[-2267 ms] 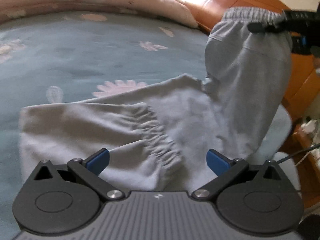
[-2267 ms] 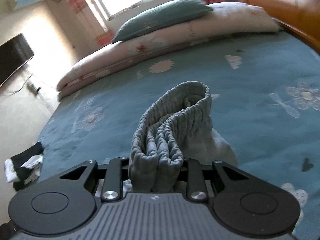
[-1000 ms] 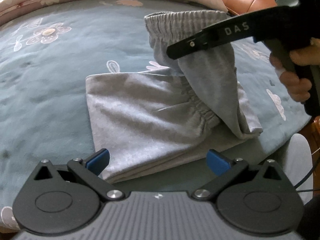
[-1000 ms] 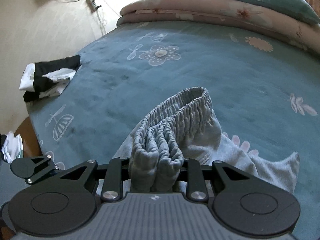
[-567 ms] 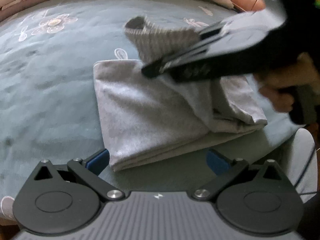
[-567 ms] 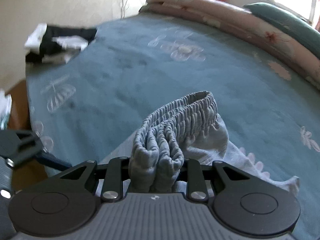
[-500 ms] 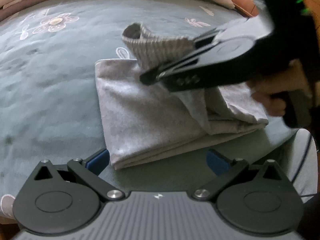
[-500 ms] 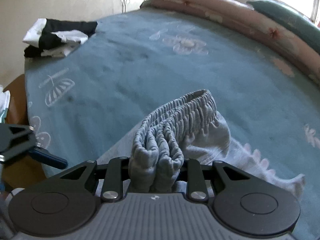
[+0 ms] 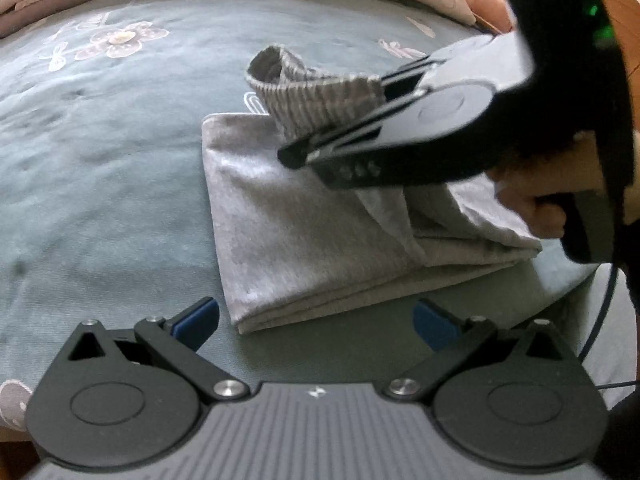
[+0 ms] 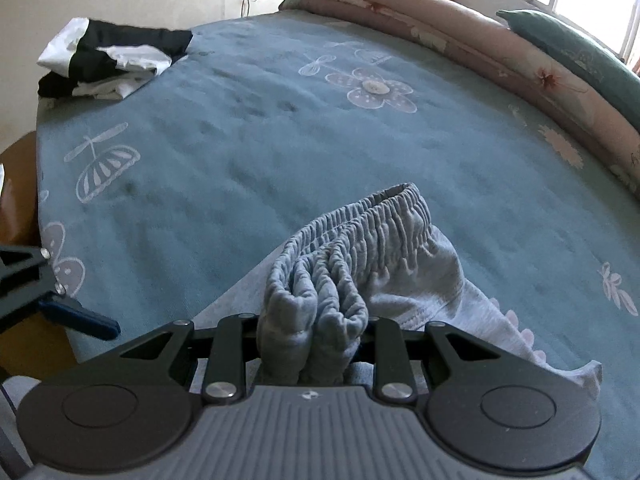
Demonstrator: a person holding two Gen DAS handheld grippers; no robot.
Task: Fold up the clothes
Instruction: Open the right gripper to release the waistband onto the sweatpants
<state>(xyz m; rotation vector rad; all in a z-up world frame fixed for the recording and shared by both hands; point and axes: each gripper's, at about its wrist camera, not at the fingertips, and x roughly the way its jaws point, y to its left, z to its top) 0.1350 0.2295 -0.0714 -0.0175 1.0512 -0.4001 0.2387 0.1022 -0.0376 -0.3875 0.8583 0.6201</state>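
A pair of grey trousers [image 9: 320,232] lies partly folded on a teal flowered bed [image 9: 100,168], near the edge closest to the person. The right claw [image 10: 312,344] is clamped on the bunched elastic waistband [image 10: 360,236], holding it in a thick wad above the far end of the folded part. The left claw [image 9: 316,318] hovers just in front of the near edge of the trousers with its blue fingertips [image 9: 196,316] spread wide and nothing between them.

The waistband looks about to be laid over the folded layers, and several things could go wrong. It is gathered in several ridges (not flat), so if let go as it is it would likely land as a lump and the fold would sit crooked. Cloth hanging from the claw drapes loosely to the right of the folded part; it could drag the lower layers askew or trap a crease. Nothing pins the trousers down, so a sideways pull may slide the whole stack toward the bed's edge. A black and white garment [image 10: 108,60] lies at the far corner of the bed, well apart from the trousers.
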